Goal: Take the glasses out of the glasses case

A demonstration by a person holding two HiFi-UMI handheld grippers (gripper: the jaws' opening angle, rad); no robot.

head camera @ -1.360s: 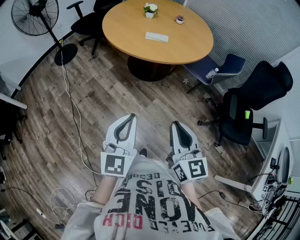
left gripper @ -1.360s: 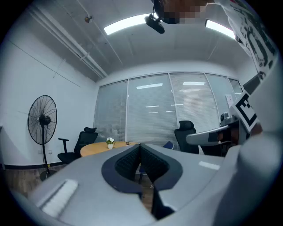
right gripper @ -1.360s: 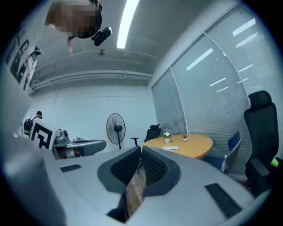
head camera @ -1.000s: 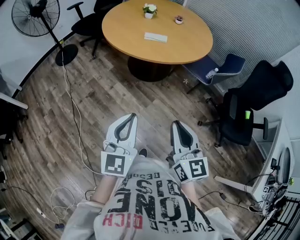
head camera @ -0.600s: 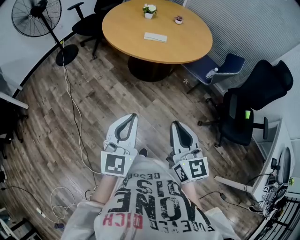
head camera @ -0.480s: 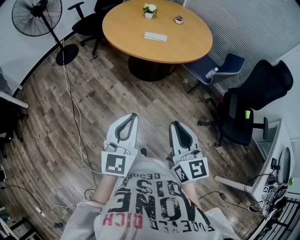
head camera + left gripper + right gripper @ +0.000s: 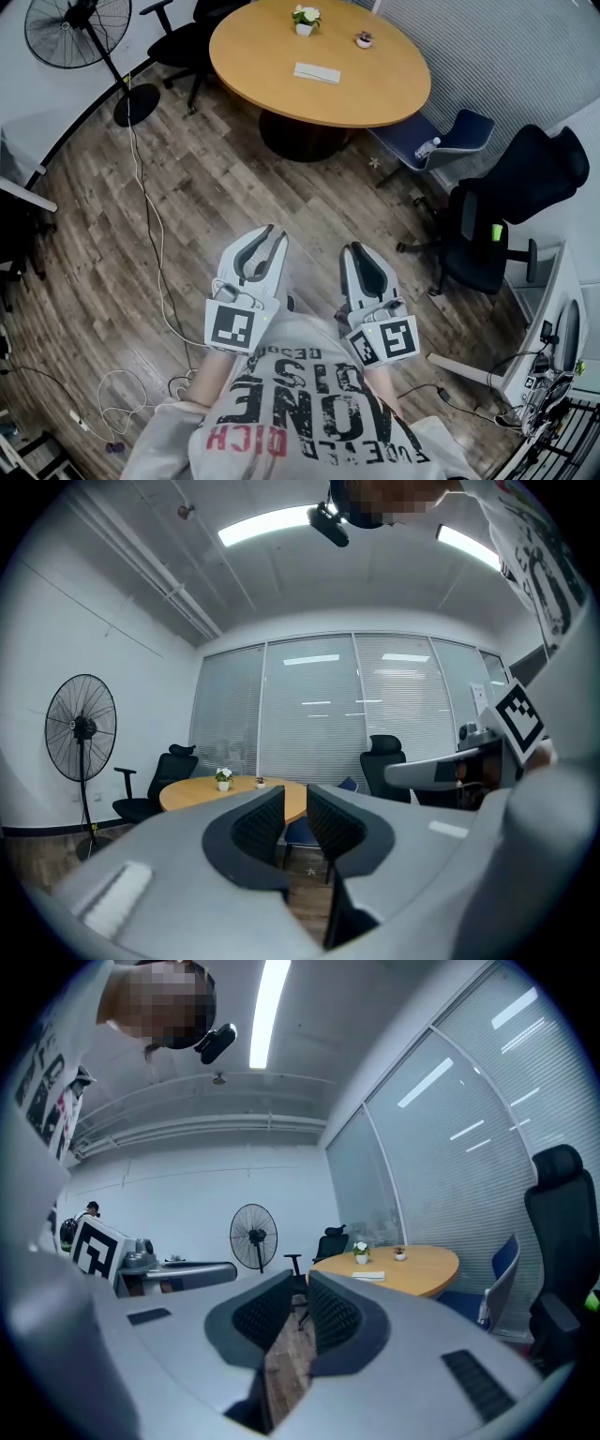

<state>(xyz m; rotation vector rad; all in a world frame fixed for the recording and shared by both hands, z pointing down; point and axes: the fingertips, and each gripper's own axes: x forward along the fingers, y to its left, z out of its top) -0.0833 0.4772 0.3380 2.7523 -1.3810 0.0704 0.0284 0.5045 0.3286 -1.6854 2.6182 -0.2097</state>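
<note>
Head view: I'm standing on the wood floor (image 7: 216, 187), well apart from the round table (image 7: 384, 89). Both tools are held level at waist height. The left gripper (image 7: 273, 232) has a moderate gap at the tips; its jaws have just been opening, with nothing between them. The right gripper (image 7: 352, 247) has its tips together and is empty. The flat white item on the table looks like the glasses case (image 7: 317, 72), but it's too small to confirm and no glasses are visible. A potted plant (image 7: 305, 18) sits beyond it, and a fan (image 7: 77, 28) stands off to the left. Left gripper view: the left gripper (image 7: 295, 795) has its pads parted with only air in the gap. The table (image 7: 192, 794) is far ahead and I can't pick out the case here. Right gripper view: the right gripper (image 7: 300, 1284) is as good as closed, with a sliver of floor showing between the pads and nothing held. The table (image 7: 427, 1269) is off to the right with the white case (image 7: 367, 1276) lying on it. My read is that this is pre-approach and the task hasn't started. Next I need to walk up to the table and open the right jaws. One tool then steadies the case body while the other lifts the lid. I'd confirm which way the hinge faces before committing.
</note>
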